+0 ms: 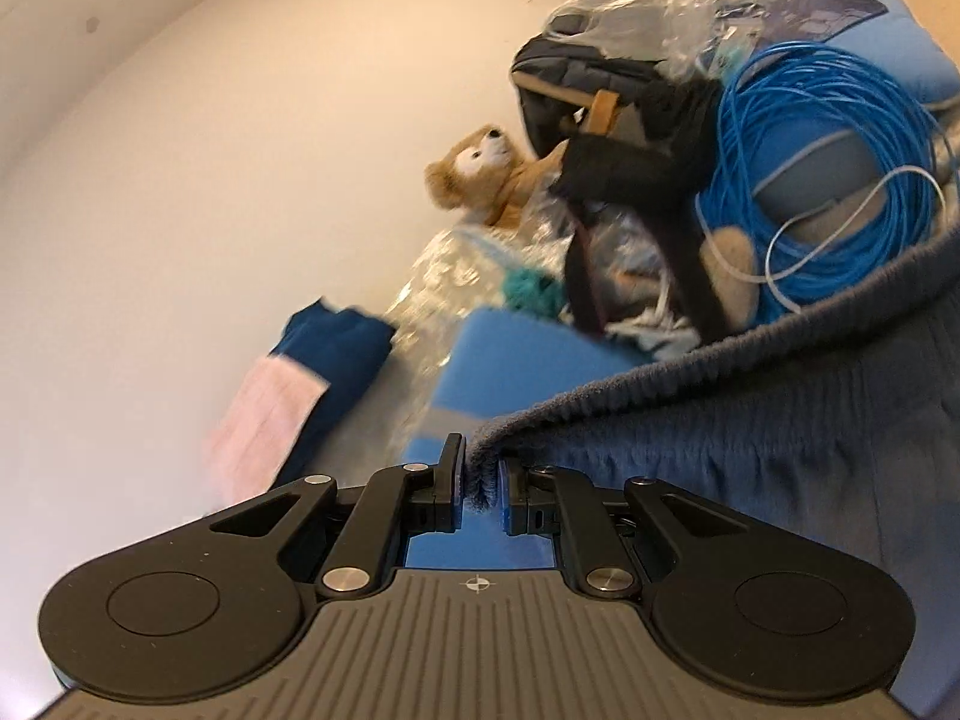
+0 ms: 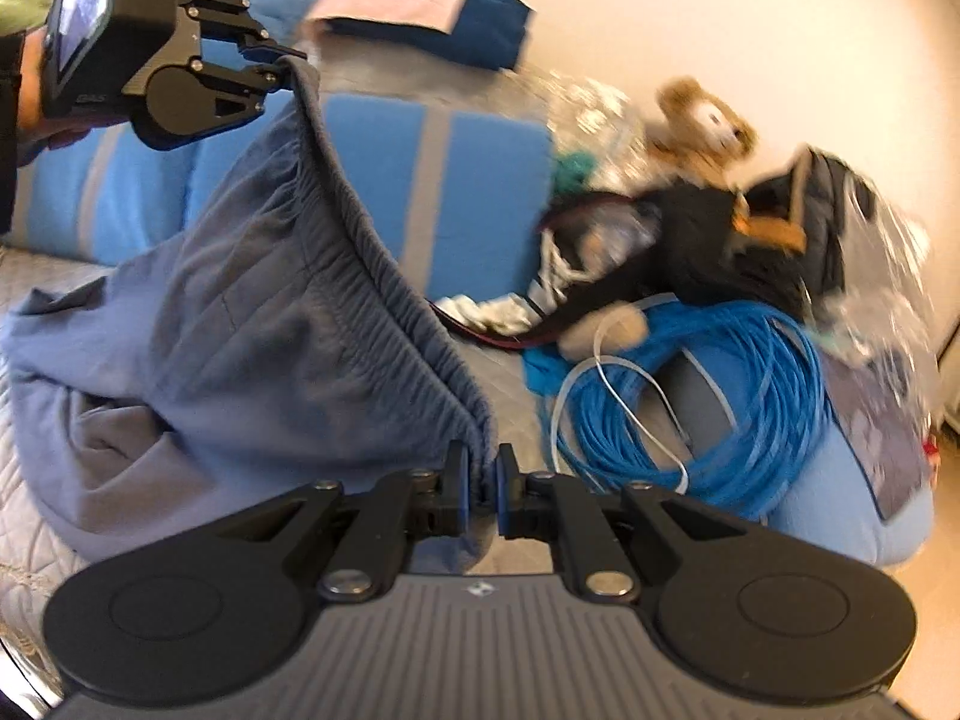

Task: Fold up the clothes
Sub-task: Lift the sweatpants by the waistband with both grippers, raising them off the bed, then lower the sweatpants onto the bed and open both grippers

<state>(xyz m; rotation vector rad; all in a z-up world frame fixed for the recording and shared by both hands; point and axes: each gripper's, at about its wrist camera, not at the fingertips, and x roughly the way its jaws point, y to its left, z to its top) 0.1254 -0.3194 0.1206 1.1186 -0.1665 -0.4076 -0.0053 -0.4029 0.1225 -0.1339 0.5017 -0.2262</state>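
1. I read this as a home bedroom: a quilted bed (image 2: 36,534) runs against a plain wall (image 1: 180,180).
2. Blue pillows (image 2: 480,180), a teddy bear (image 1: 480,171) and folded clothes (image 2: 432,18) lie on it.
3. Household clutter: backpack (image 1: 576,78), blue cable coil (image 2: 750,408).

Counts: two grippers, left gripper (image 2: 288,69) and right gripper (image 2: 482,480), both clamped on one pair of grey-blue shorts (image 2: 252,312). Beyond them: one teddy bear (image 2: 702,114), one blue cable coil (image 2: 720,408), one folded clothes stack (image 2: 432,18), one dark backpack (image 2: 804,228).
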